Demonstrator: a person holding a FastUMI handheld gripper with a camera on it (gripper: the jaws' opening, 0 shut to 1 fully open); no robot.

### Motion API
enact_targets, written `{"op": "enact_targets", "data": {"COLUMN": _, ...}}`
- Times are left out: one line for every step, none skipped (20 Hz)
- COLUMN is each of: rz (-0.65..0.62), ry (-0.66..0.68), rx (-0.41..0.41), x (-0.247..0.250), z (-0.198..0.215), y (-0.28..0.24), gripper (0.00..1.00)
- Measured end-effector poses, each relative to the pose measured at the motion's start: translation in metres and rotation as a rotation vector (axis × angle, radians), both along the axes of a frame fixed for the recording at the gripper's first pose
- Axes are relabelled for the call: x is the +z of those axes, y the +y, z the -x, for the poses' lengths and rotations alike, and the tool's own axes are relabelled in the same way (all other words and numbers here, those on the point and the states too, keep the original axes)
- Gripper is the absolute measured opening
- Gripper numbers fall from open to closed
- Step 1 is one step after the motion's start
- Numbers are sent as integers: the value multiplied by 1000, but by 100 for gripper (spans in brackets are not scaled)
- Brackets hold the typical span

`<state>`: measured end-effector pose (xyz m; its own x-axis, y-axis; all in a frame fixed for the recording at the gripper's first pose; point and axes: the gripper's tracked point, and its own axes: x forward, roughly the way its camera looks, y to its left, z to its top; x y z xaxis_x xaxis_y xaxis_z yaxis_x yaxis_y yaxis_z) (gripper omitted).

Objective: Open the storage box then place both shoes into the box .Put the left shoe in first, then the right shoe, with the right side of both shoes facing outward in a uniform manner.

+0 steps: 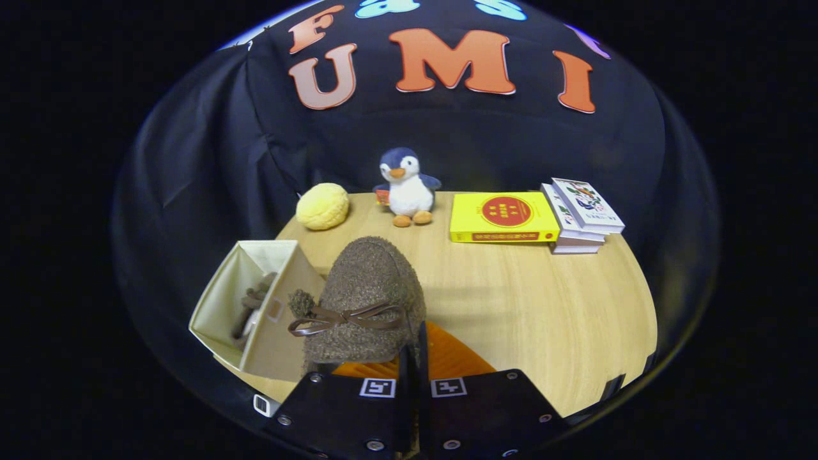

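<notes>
I judge the task about half done: the storage box point(271, 322) lies open on the tabletop point(511, 300), left of my fingers, with one shoe point(252, 306) already inside. My hand-held gripper point(414, 358) is narrowed and pinching the second shoe point(364, 300) by its rear edge, toe pointing far. Left: set it in the box beside the first.

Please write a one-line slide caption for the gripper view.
Gripper shut on a brown shoe beside the open storage box, which already holds one shoe.
</notes>
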<state>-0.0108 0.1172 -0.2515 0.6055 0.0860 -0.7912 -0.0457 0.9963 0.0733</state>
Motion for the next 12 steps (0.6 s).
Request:
{"op": "enact_targets", "data": {"rz": -12, "ry": -7, "rx": 21, "x": 4, "z": -7, "y": 22, "gripper": 6}}
{"op": "enact_targets", "data": {"rz": -21, "ry": -8, "rx": 38, "x": 6, "z": -12, "y": 40, "gripper": 6}}
{"op": "enact_targets", "data": {"rz": -27, "ry": -5, "rx": 57, "x": 7, "z": -16, "y": 60, "gripper": 6}}
{"op": "enact_targets", "data": {"rz": -25, "ry": 2, "rx": 71, "x": 7, "z": -18, "y": 76, "gripper": 6}}
{"op": "enact_targets", "data": {"rz": -22, "ry": 9, "rx": 76, "x": 4, "z": -20, "y": 92, "gripper": 6}}
{"op": "enact_targets", "data": {"rz": -19, "ry": 13, "rx": 95, "x": 2, "z": -23, "y": 108, "gripper": 6}}
{"op": "enact_targets", "data": {"rz": -19, "ry": 20, "rx": 112, "x": -1, "z": -24, "y": 123, "gripper": 6}}
{"op": "enact_targets", "data": {"rz": -24, "ry": 33, "rx": 129, "x": -4, "z": -25, "y": 139, "gripper": 6}}
{"op": "enact_targets", "data": {"rz": -31, "ry": 44, "rx": 145, "x": -9, "z": -26, "y": 154, "gripper": 6}}
{"op": "enact_targets", "data": {"rz": -33, "ry": 51, "rx": 158, "x": -11, "z": -27, "y": 166, "gripper": 6}}
{"op": "enact_targets", "data": {"rz": -23, "ry": 56, "rx": 165, "x": -14, "z": -30, "y": 175, "gripper": 6}}
{"op": "enact_targets", "data": {"rz": -7, "ry": 63, "rx": 164, "x": -19, "z": -31, "y": 181, "gripper": 6}}
